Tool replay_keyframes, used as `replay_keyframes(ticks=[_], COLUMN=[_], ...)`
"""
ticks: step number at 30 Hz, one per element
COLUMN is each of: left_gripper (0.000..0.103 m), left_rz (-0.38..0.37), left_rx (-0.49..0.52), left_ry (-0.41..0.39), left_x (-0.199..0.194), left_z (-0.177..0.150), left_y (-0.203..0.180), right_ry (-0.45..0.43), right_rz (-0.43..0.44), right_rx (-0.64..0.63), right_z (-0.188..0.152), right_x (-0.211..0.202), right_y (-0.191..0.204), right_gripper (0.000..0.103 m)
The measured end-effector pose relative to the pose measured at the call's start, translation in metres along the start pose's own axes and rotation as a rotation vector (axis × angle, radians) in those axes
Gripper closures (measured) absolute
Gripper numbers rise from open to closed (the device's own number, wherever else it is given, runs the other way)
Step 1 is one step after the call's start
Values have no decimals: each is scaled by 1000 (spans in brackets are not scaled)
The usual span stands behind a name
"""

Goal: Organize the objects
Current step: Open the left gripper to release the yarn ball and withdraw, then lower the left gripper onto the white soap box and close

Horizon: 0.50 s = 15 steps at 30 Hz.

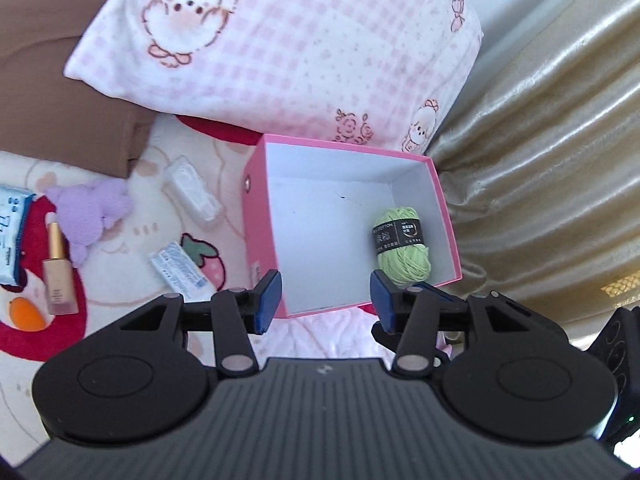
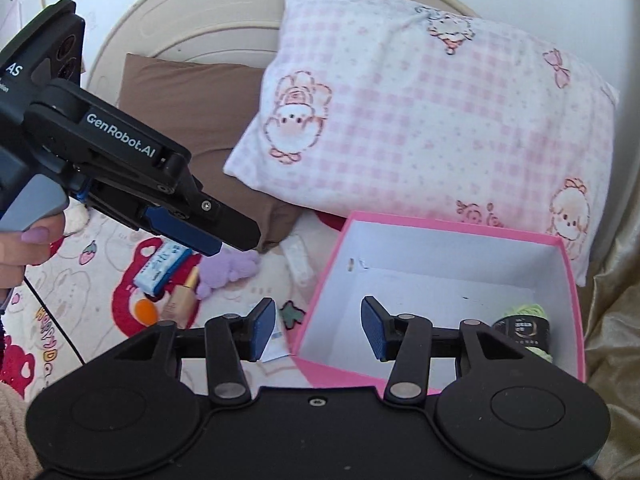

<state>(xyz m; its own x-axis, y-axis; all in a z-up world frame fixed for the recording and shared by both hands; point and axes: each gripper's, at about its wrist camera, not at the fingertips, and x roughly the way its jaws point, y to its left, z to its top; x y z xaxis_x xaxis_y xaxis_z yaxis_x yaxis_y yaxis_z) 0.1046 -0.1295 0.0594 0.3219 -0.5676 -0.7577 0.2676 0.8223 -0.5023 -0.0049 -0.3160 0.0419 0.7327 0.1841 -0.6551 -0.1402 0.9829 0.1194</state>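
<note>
In the left wrist view we see our left gripper [image 1: 326,300] at lower centre, its blue-padded fingers spread wide with nothing between them. Just beyond the fingertips sits one pink box [image 1: 444,208], open-topped with a white interior. One ball of green yarn [image 1: 402,246] with a black label lies in the box's lower right corner, close above the right fingertip. Left of the box, on the cartoon-print blanket [image 1: 132,256], we count six loose things: one clear plastic case [image 1: 192,194], one small white tube [image 1: 180,270], one purple plush toy [image 1: 90,214], one gold-capped cosmetic bottle [image 1: 58,266], one blue tissue pack [image 1: 14,236] at the left edge, and one orange sponge [image 1: 24,312] at lower left. One pink checked pillow [image 1: 300,48] fills the top, a brown cushion [image 1: 60,112] is at upper left and a gold curtain [image 1: 560,140] at the right.

In the right wrist view our right gripper [image 2: 318,328] at lower centre is likewise wide open and empty, straddling the near left corner of the pink box [image 2: 324,280]. The yarn [image 2: 524,330] is half hidden behind the gripper's right linkage. Only here do we see the left gripper [image 2: 208,240] from the side, in the left half of the frame, above the tissue pack [image 2: 162,266] and the plush toy [image 2: 226,272], and the hand [image 2: 28,246] on its trigger. From this side we cannot tell how far its fingers are apart. The white tube is mostly hidden here.
</note>
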Motion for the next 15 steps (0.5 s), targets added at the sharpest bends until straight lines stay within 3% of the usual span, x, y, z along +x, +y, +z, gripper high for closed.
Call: replay_keyframes(ticks=[8, 15], left_gripper=[52, 49], left_rz=[46, 45], left_rx=[-38, -163], left_ry=[-28, -31], left_x=[-13, 16], left_z=[-26, -46], left_y=[51, 113], right_ry=[49, 116], right_rz=[141, 98], right_rx=[-141, -304], right_z=[-1, -23], right_x=[22, 92], right_y=[69, 119], right_gripper=[43, 39])
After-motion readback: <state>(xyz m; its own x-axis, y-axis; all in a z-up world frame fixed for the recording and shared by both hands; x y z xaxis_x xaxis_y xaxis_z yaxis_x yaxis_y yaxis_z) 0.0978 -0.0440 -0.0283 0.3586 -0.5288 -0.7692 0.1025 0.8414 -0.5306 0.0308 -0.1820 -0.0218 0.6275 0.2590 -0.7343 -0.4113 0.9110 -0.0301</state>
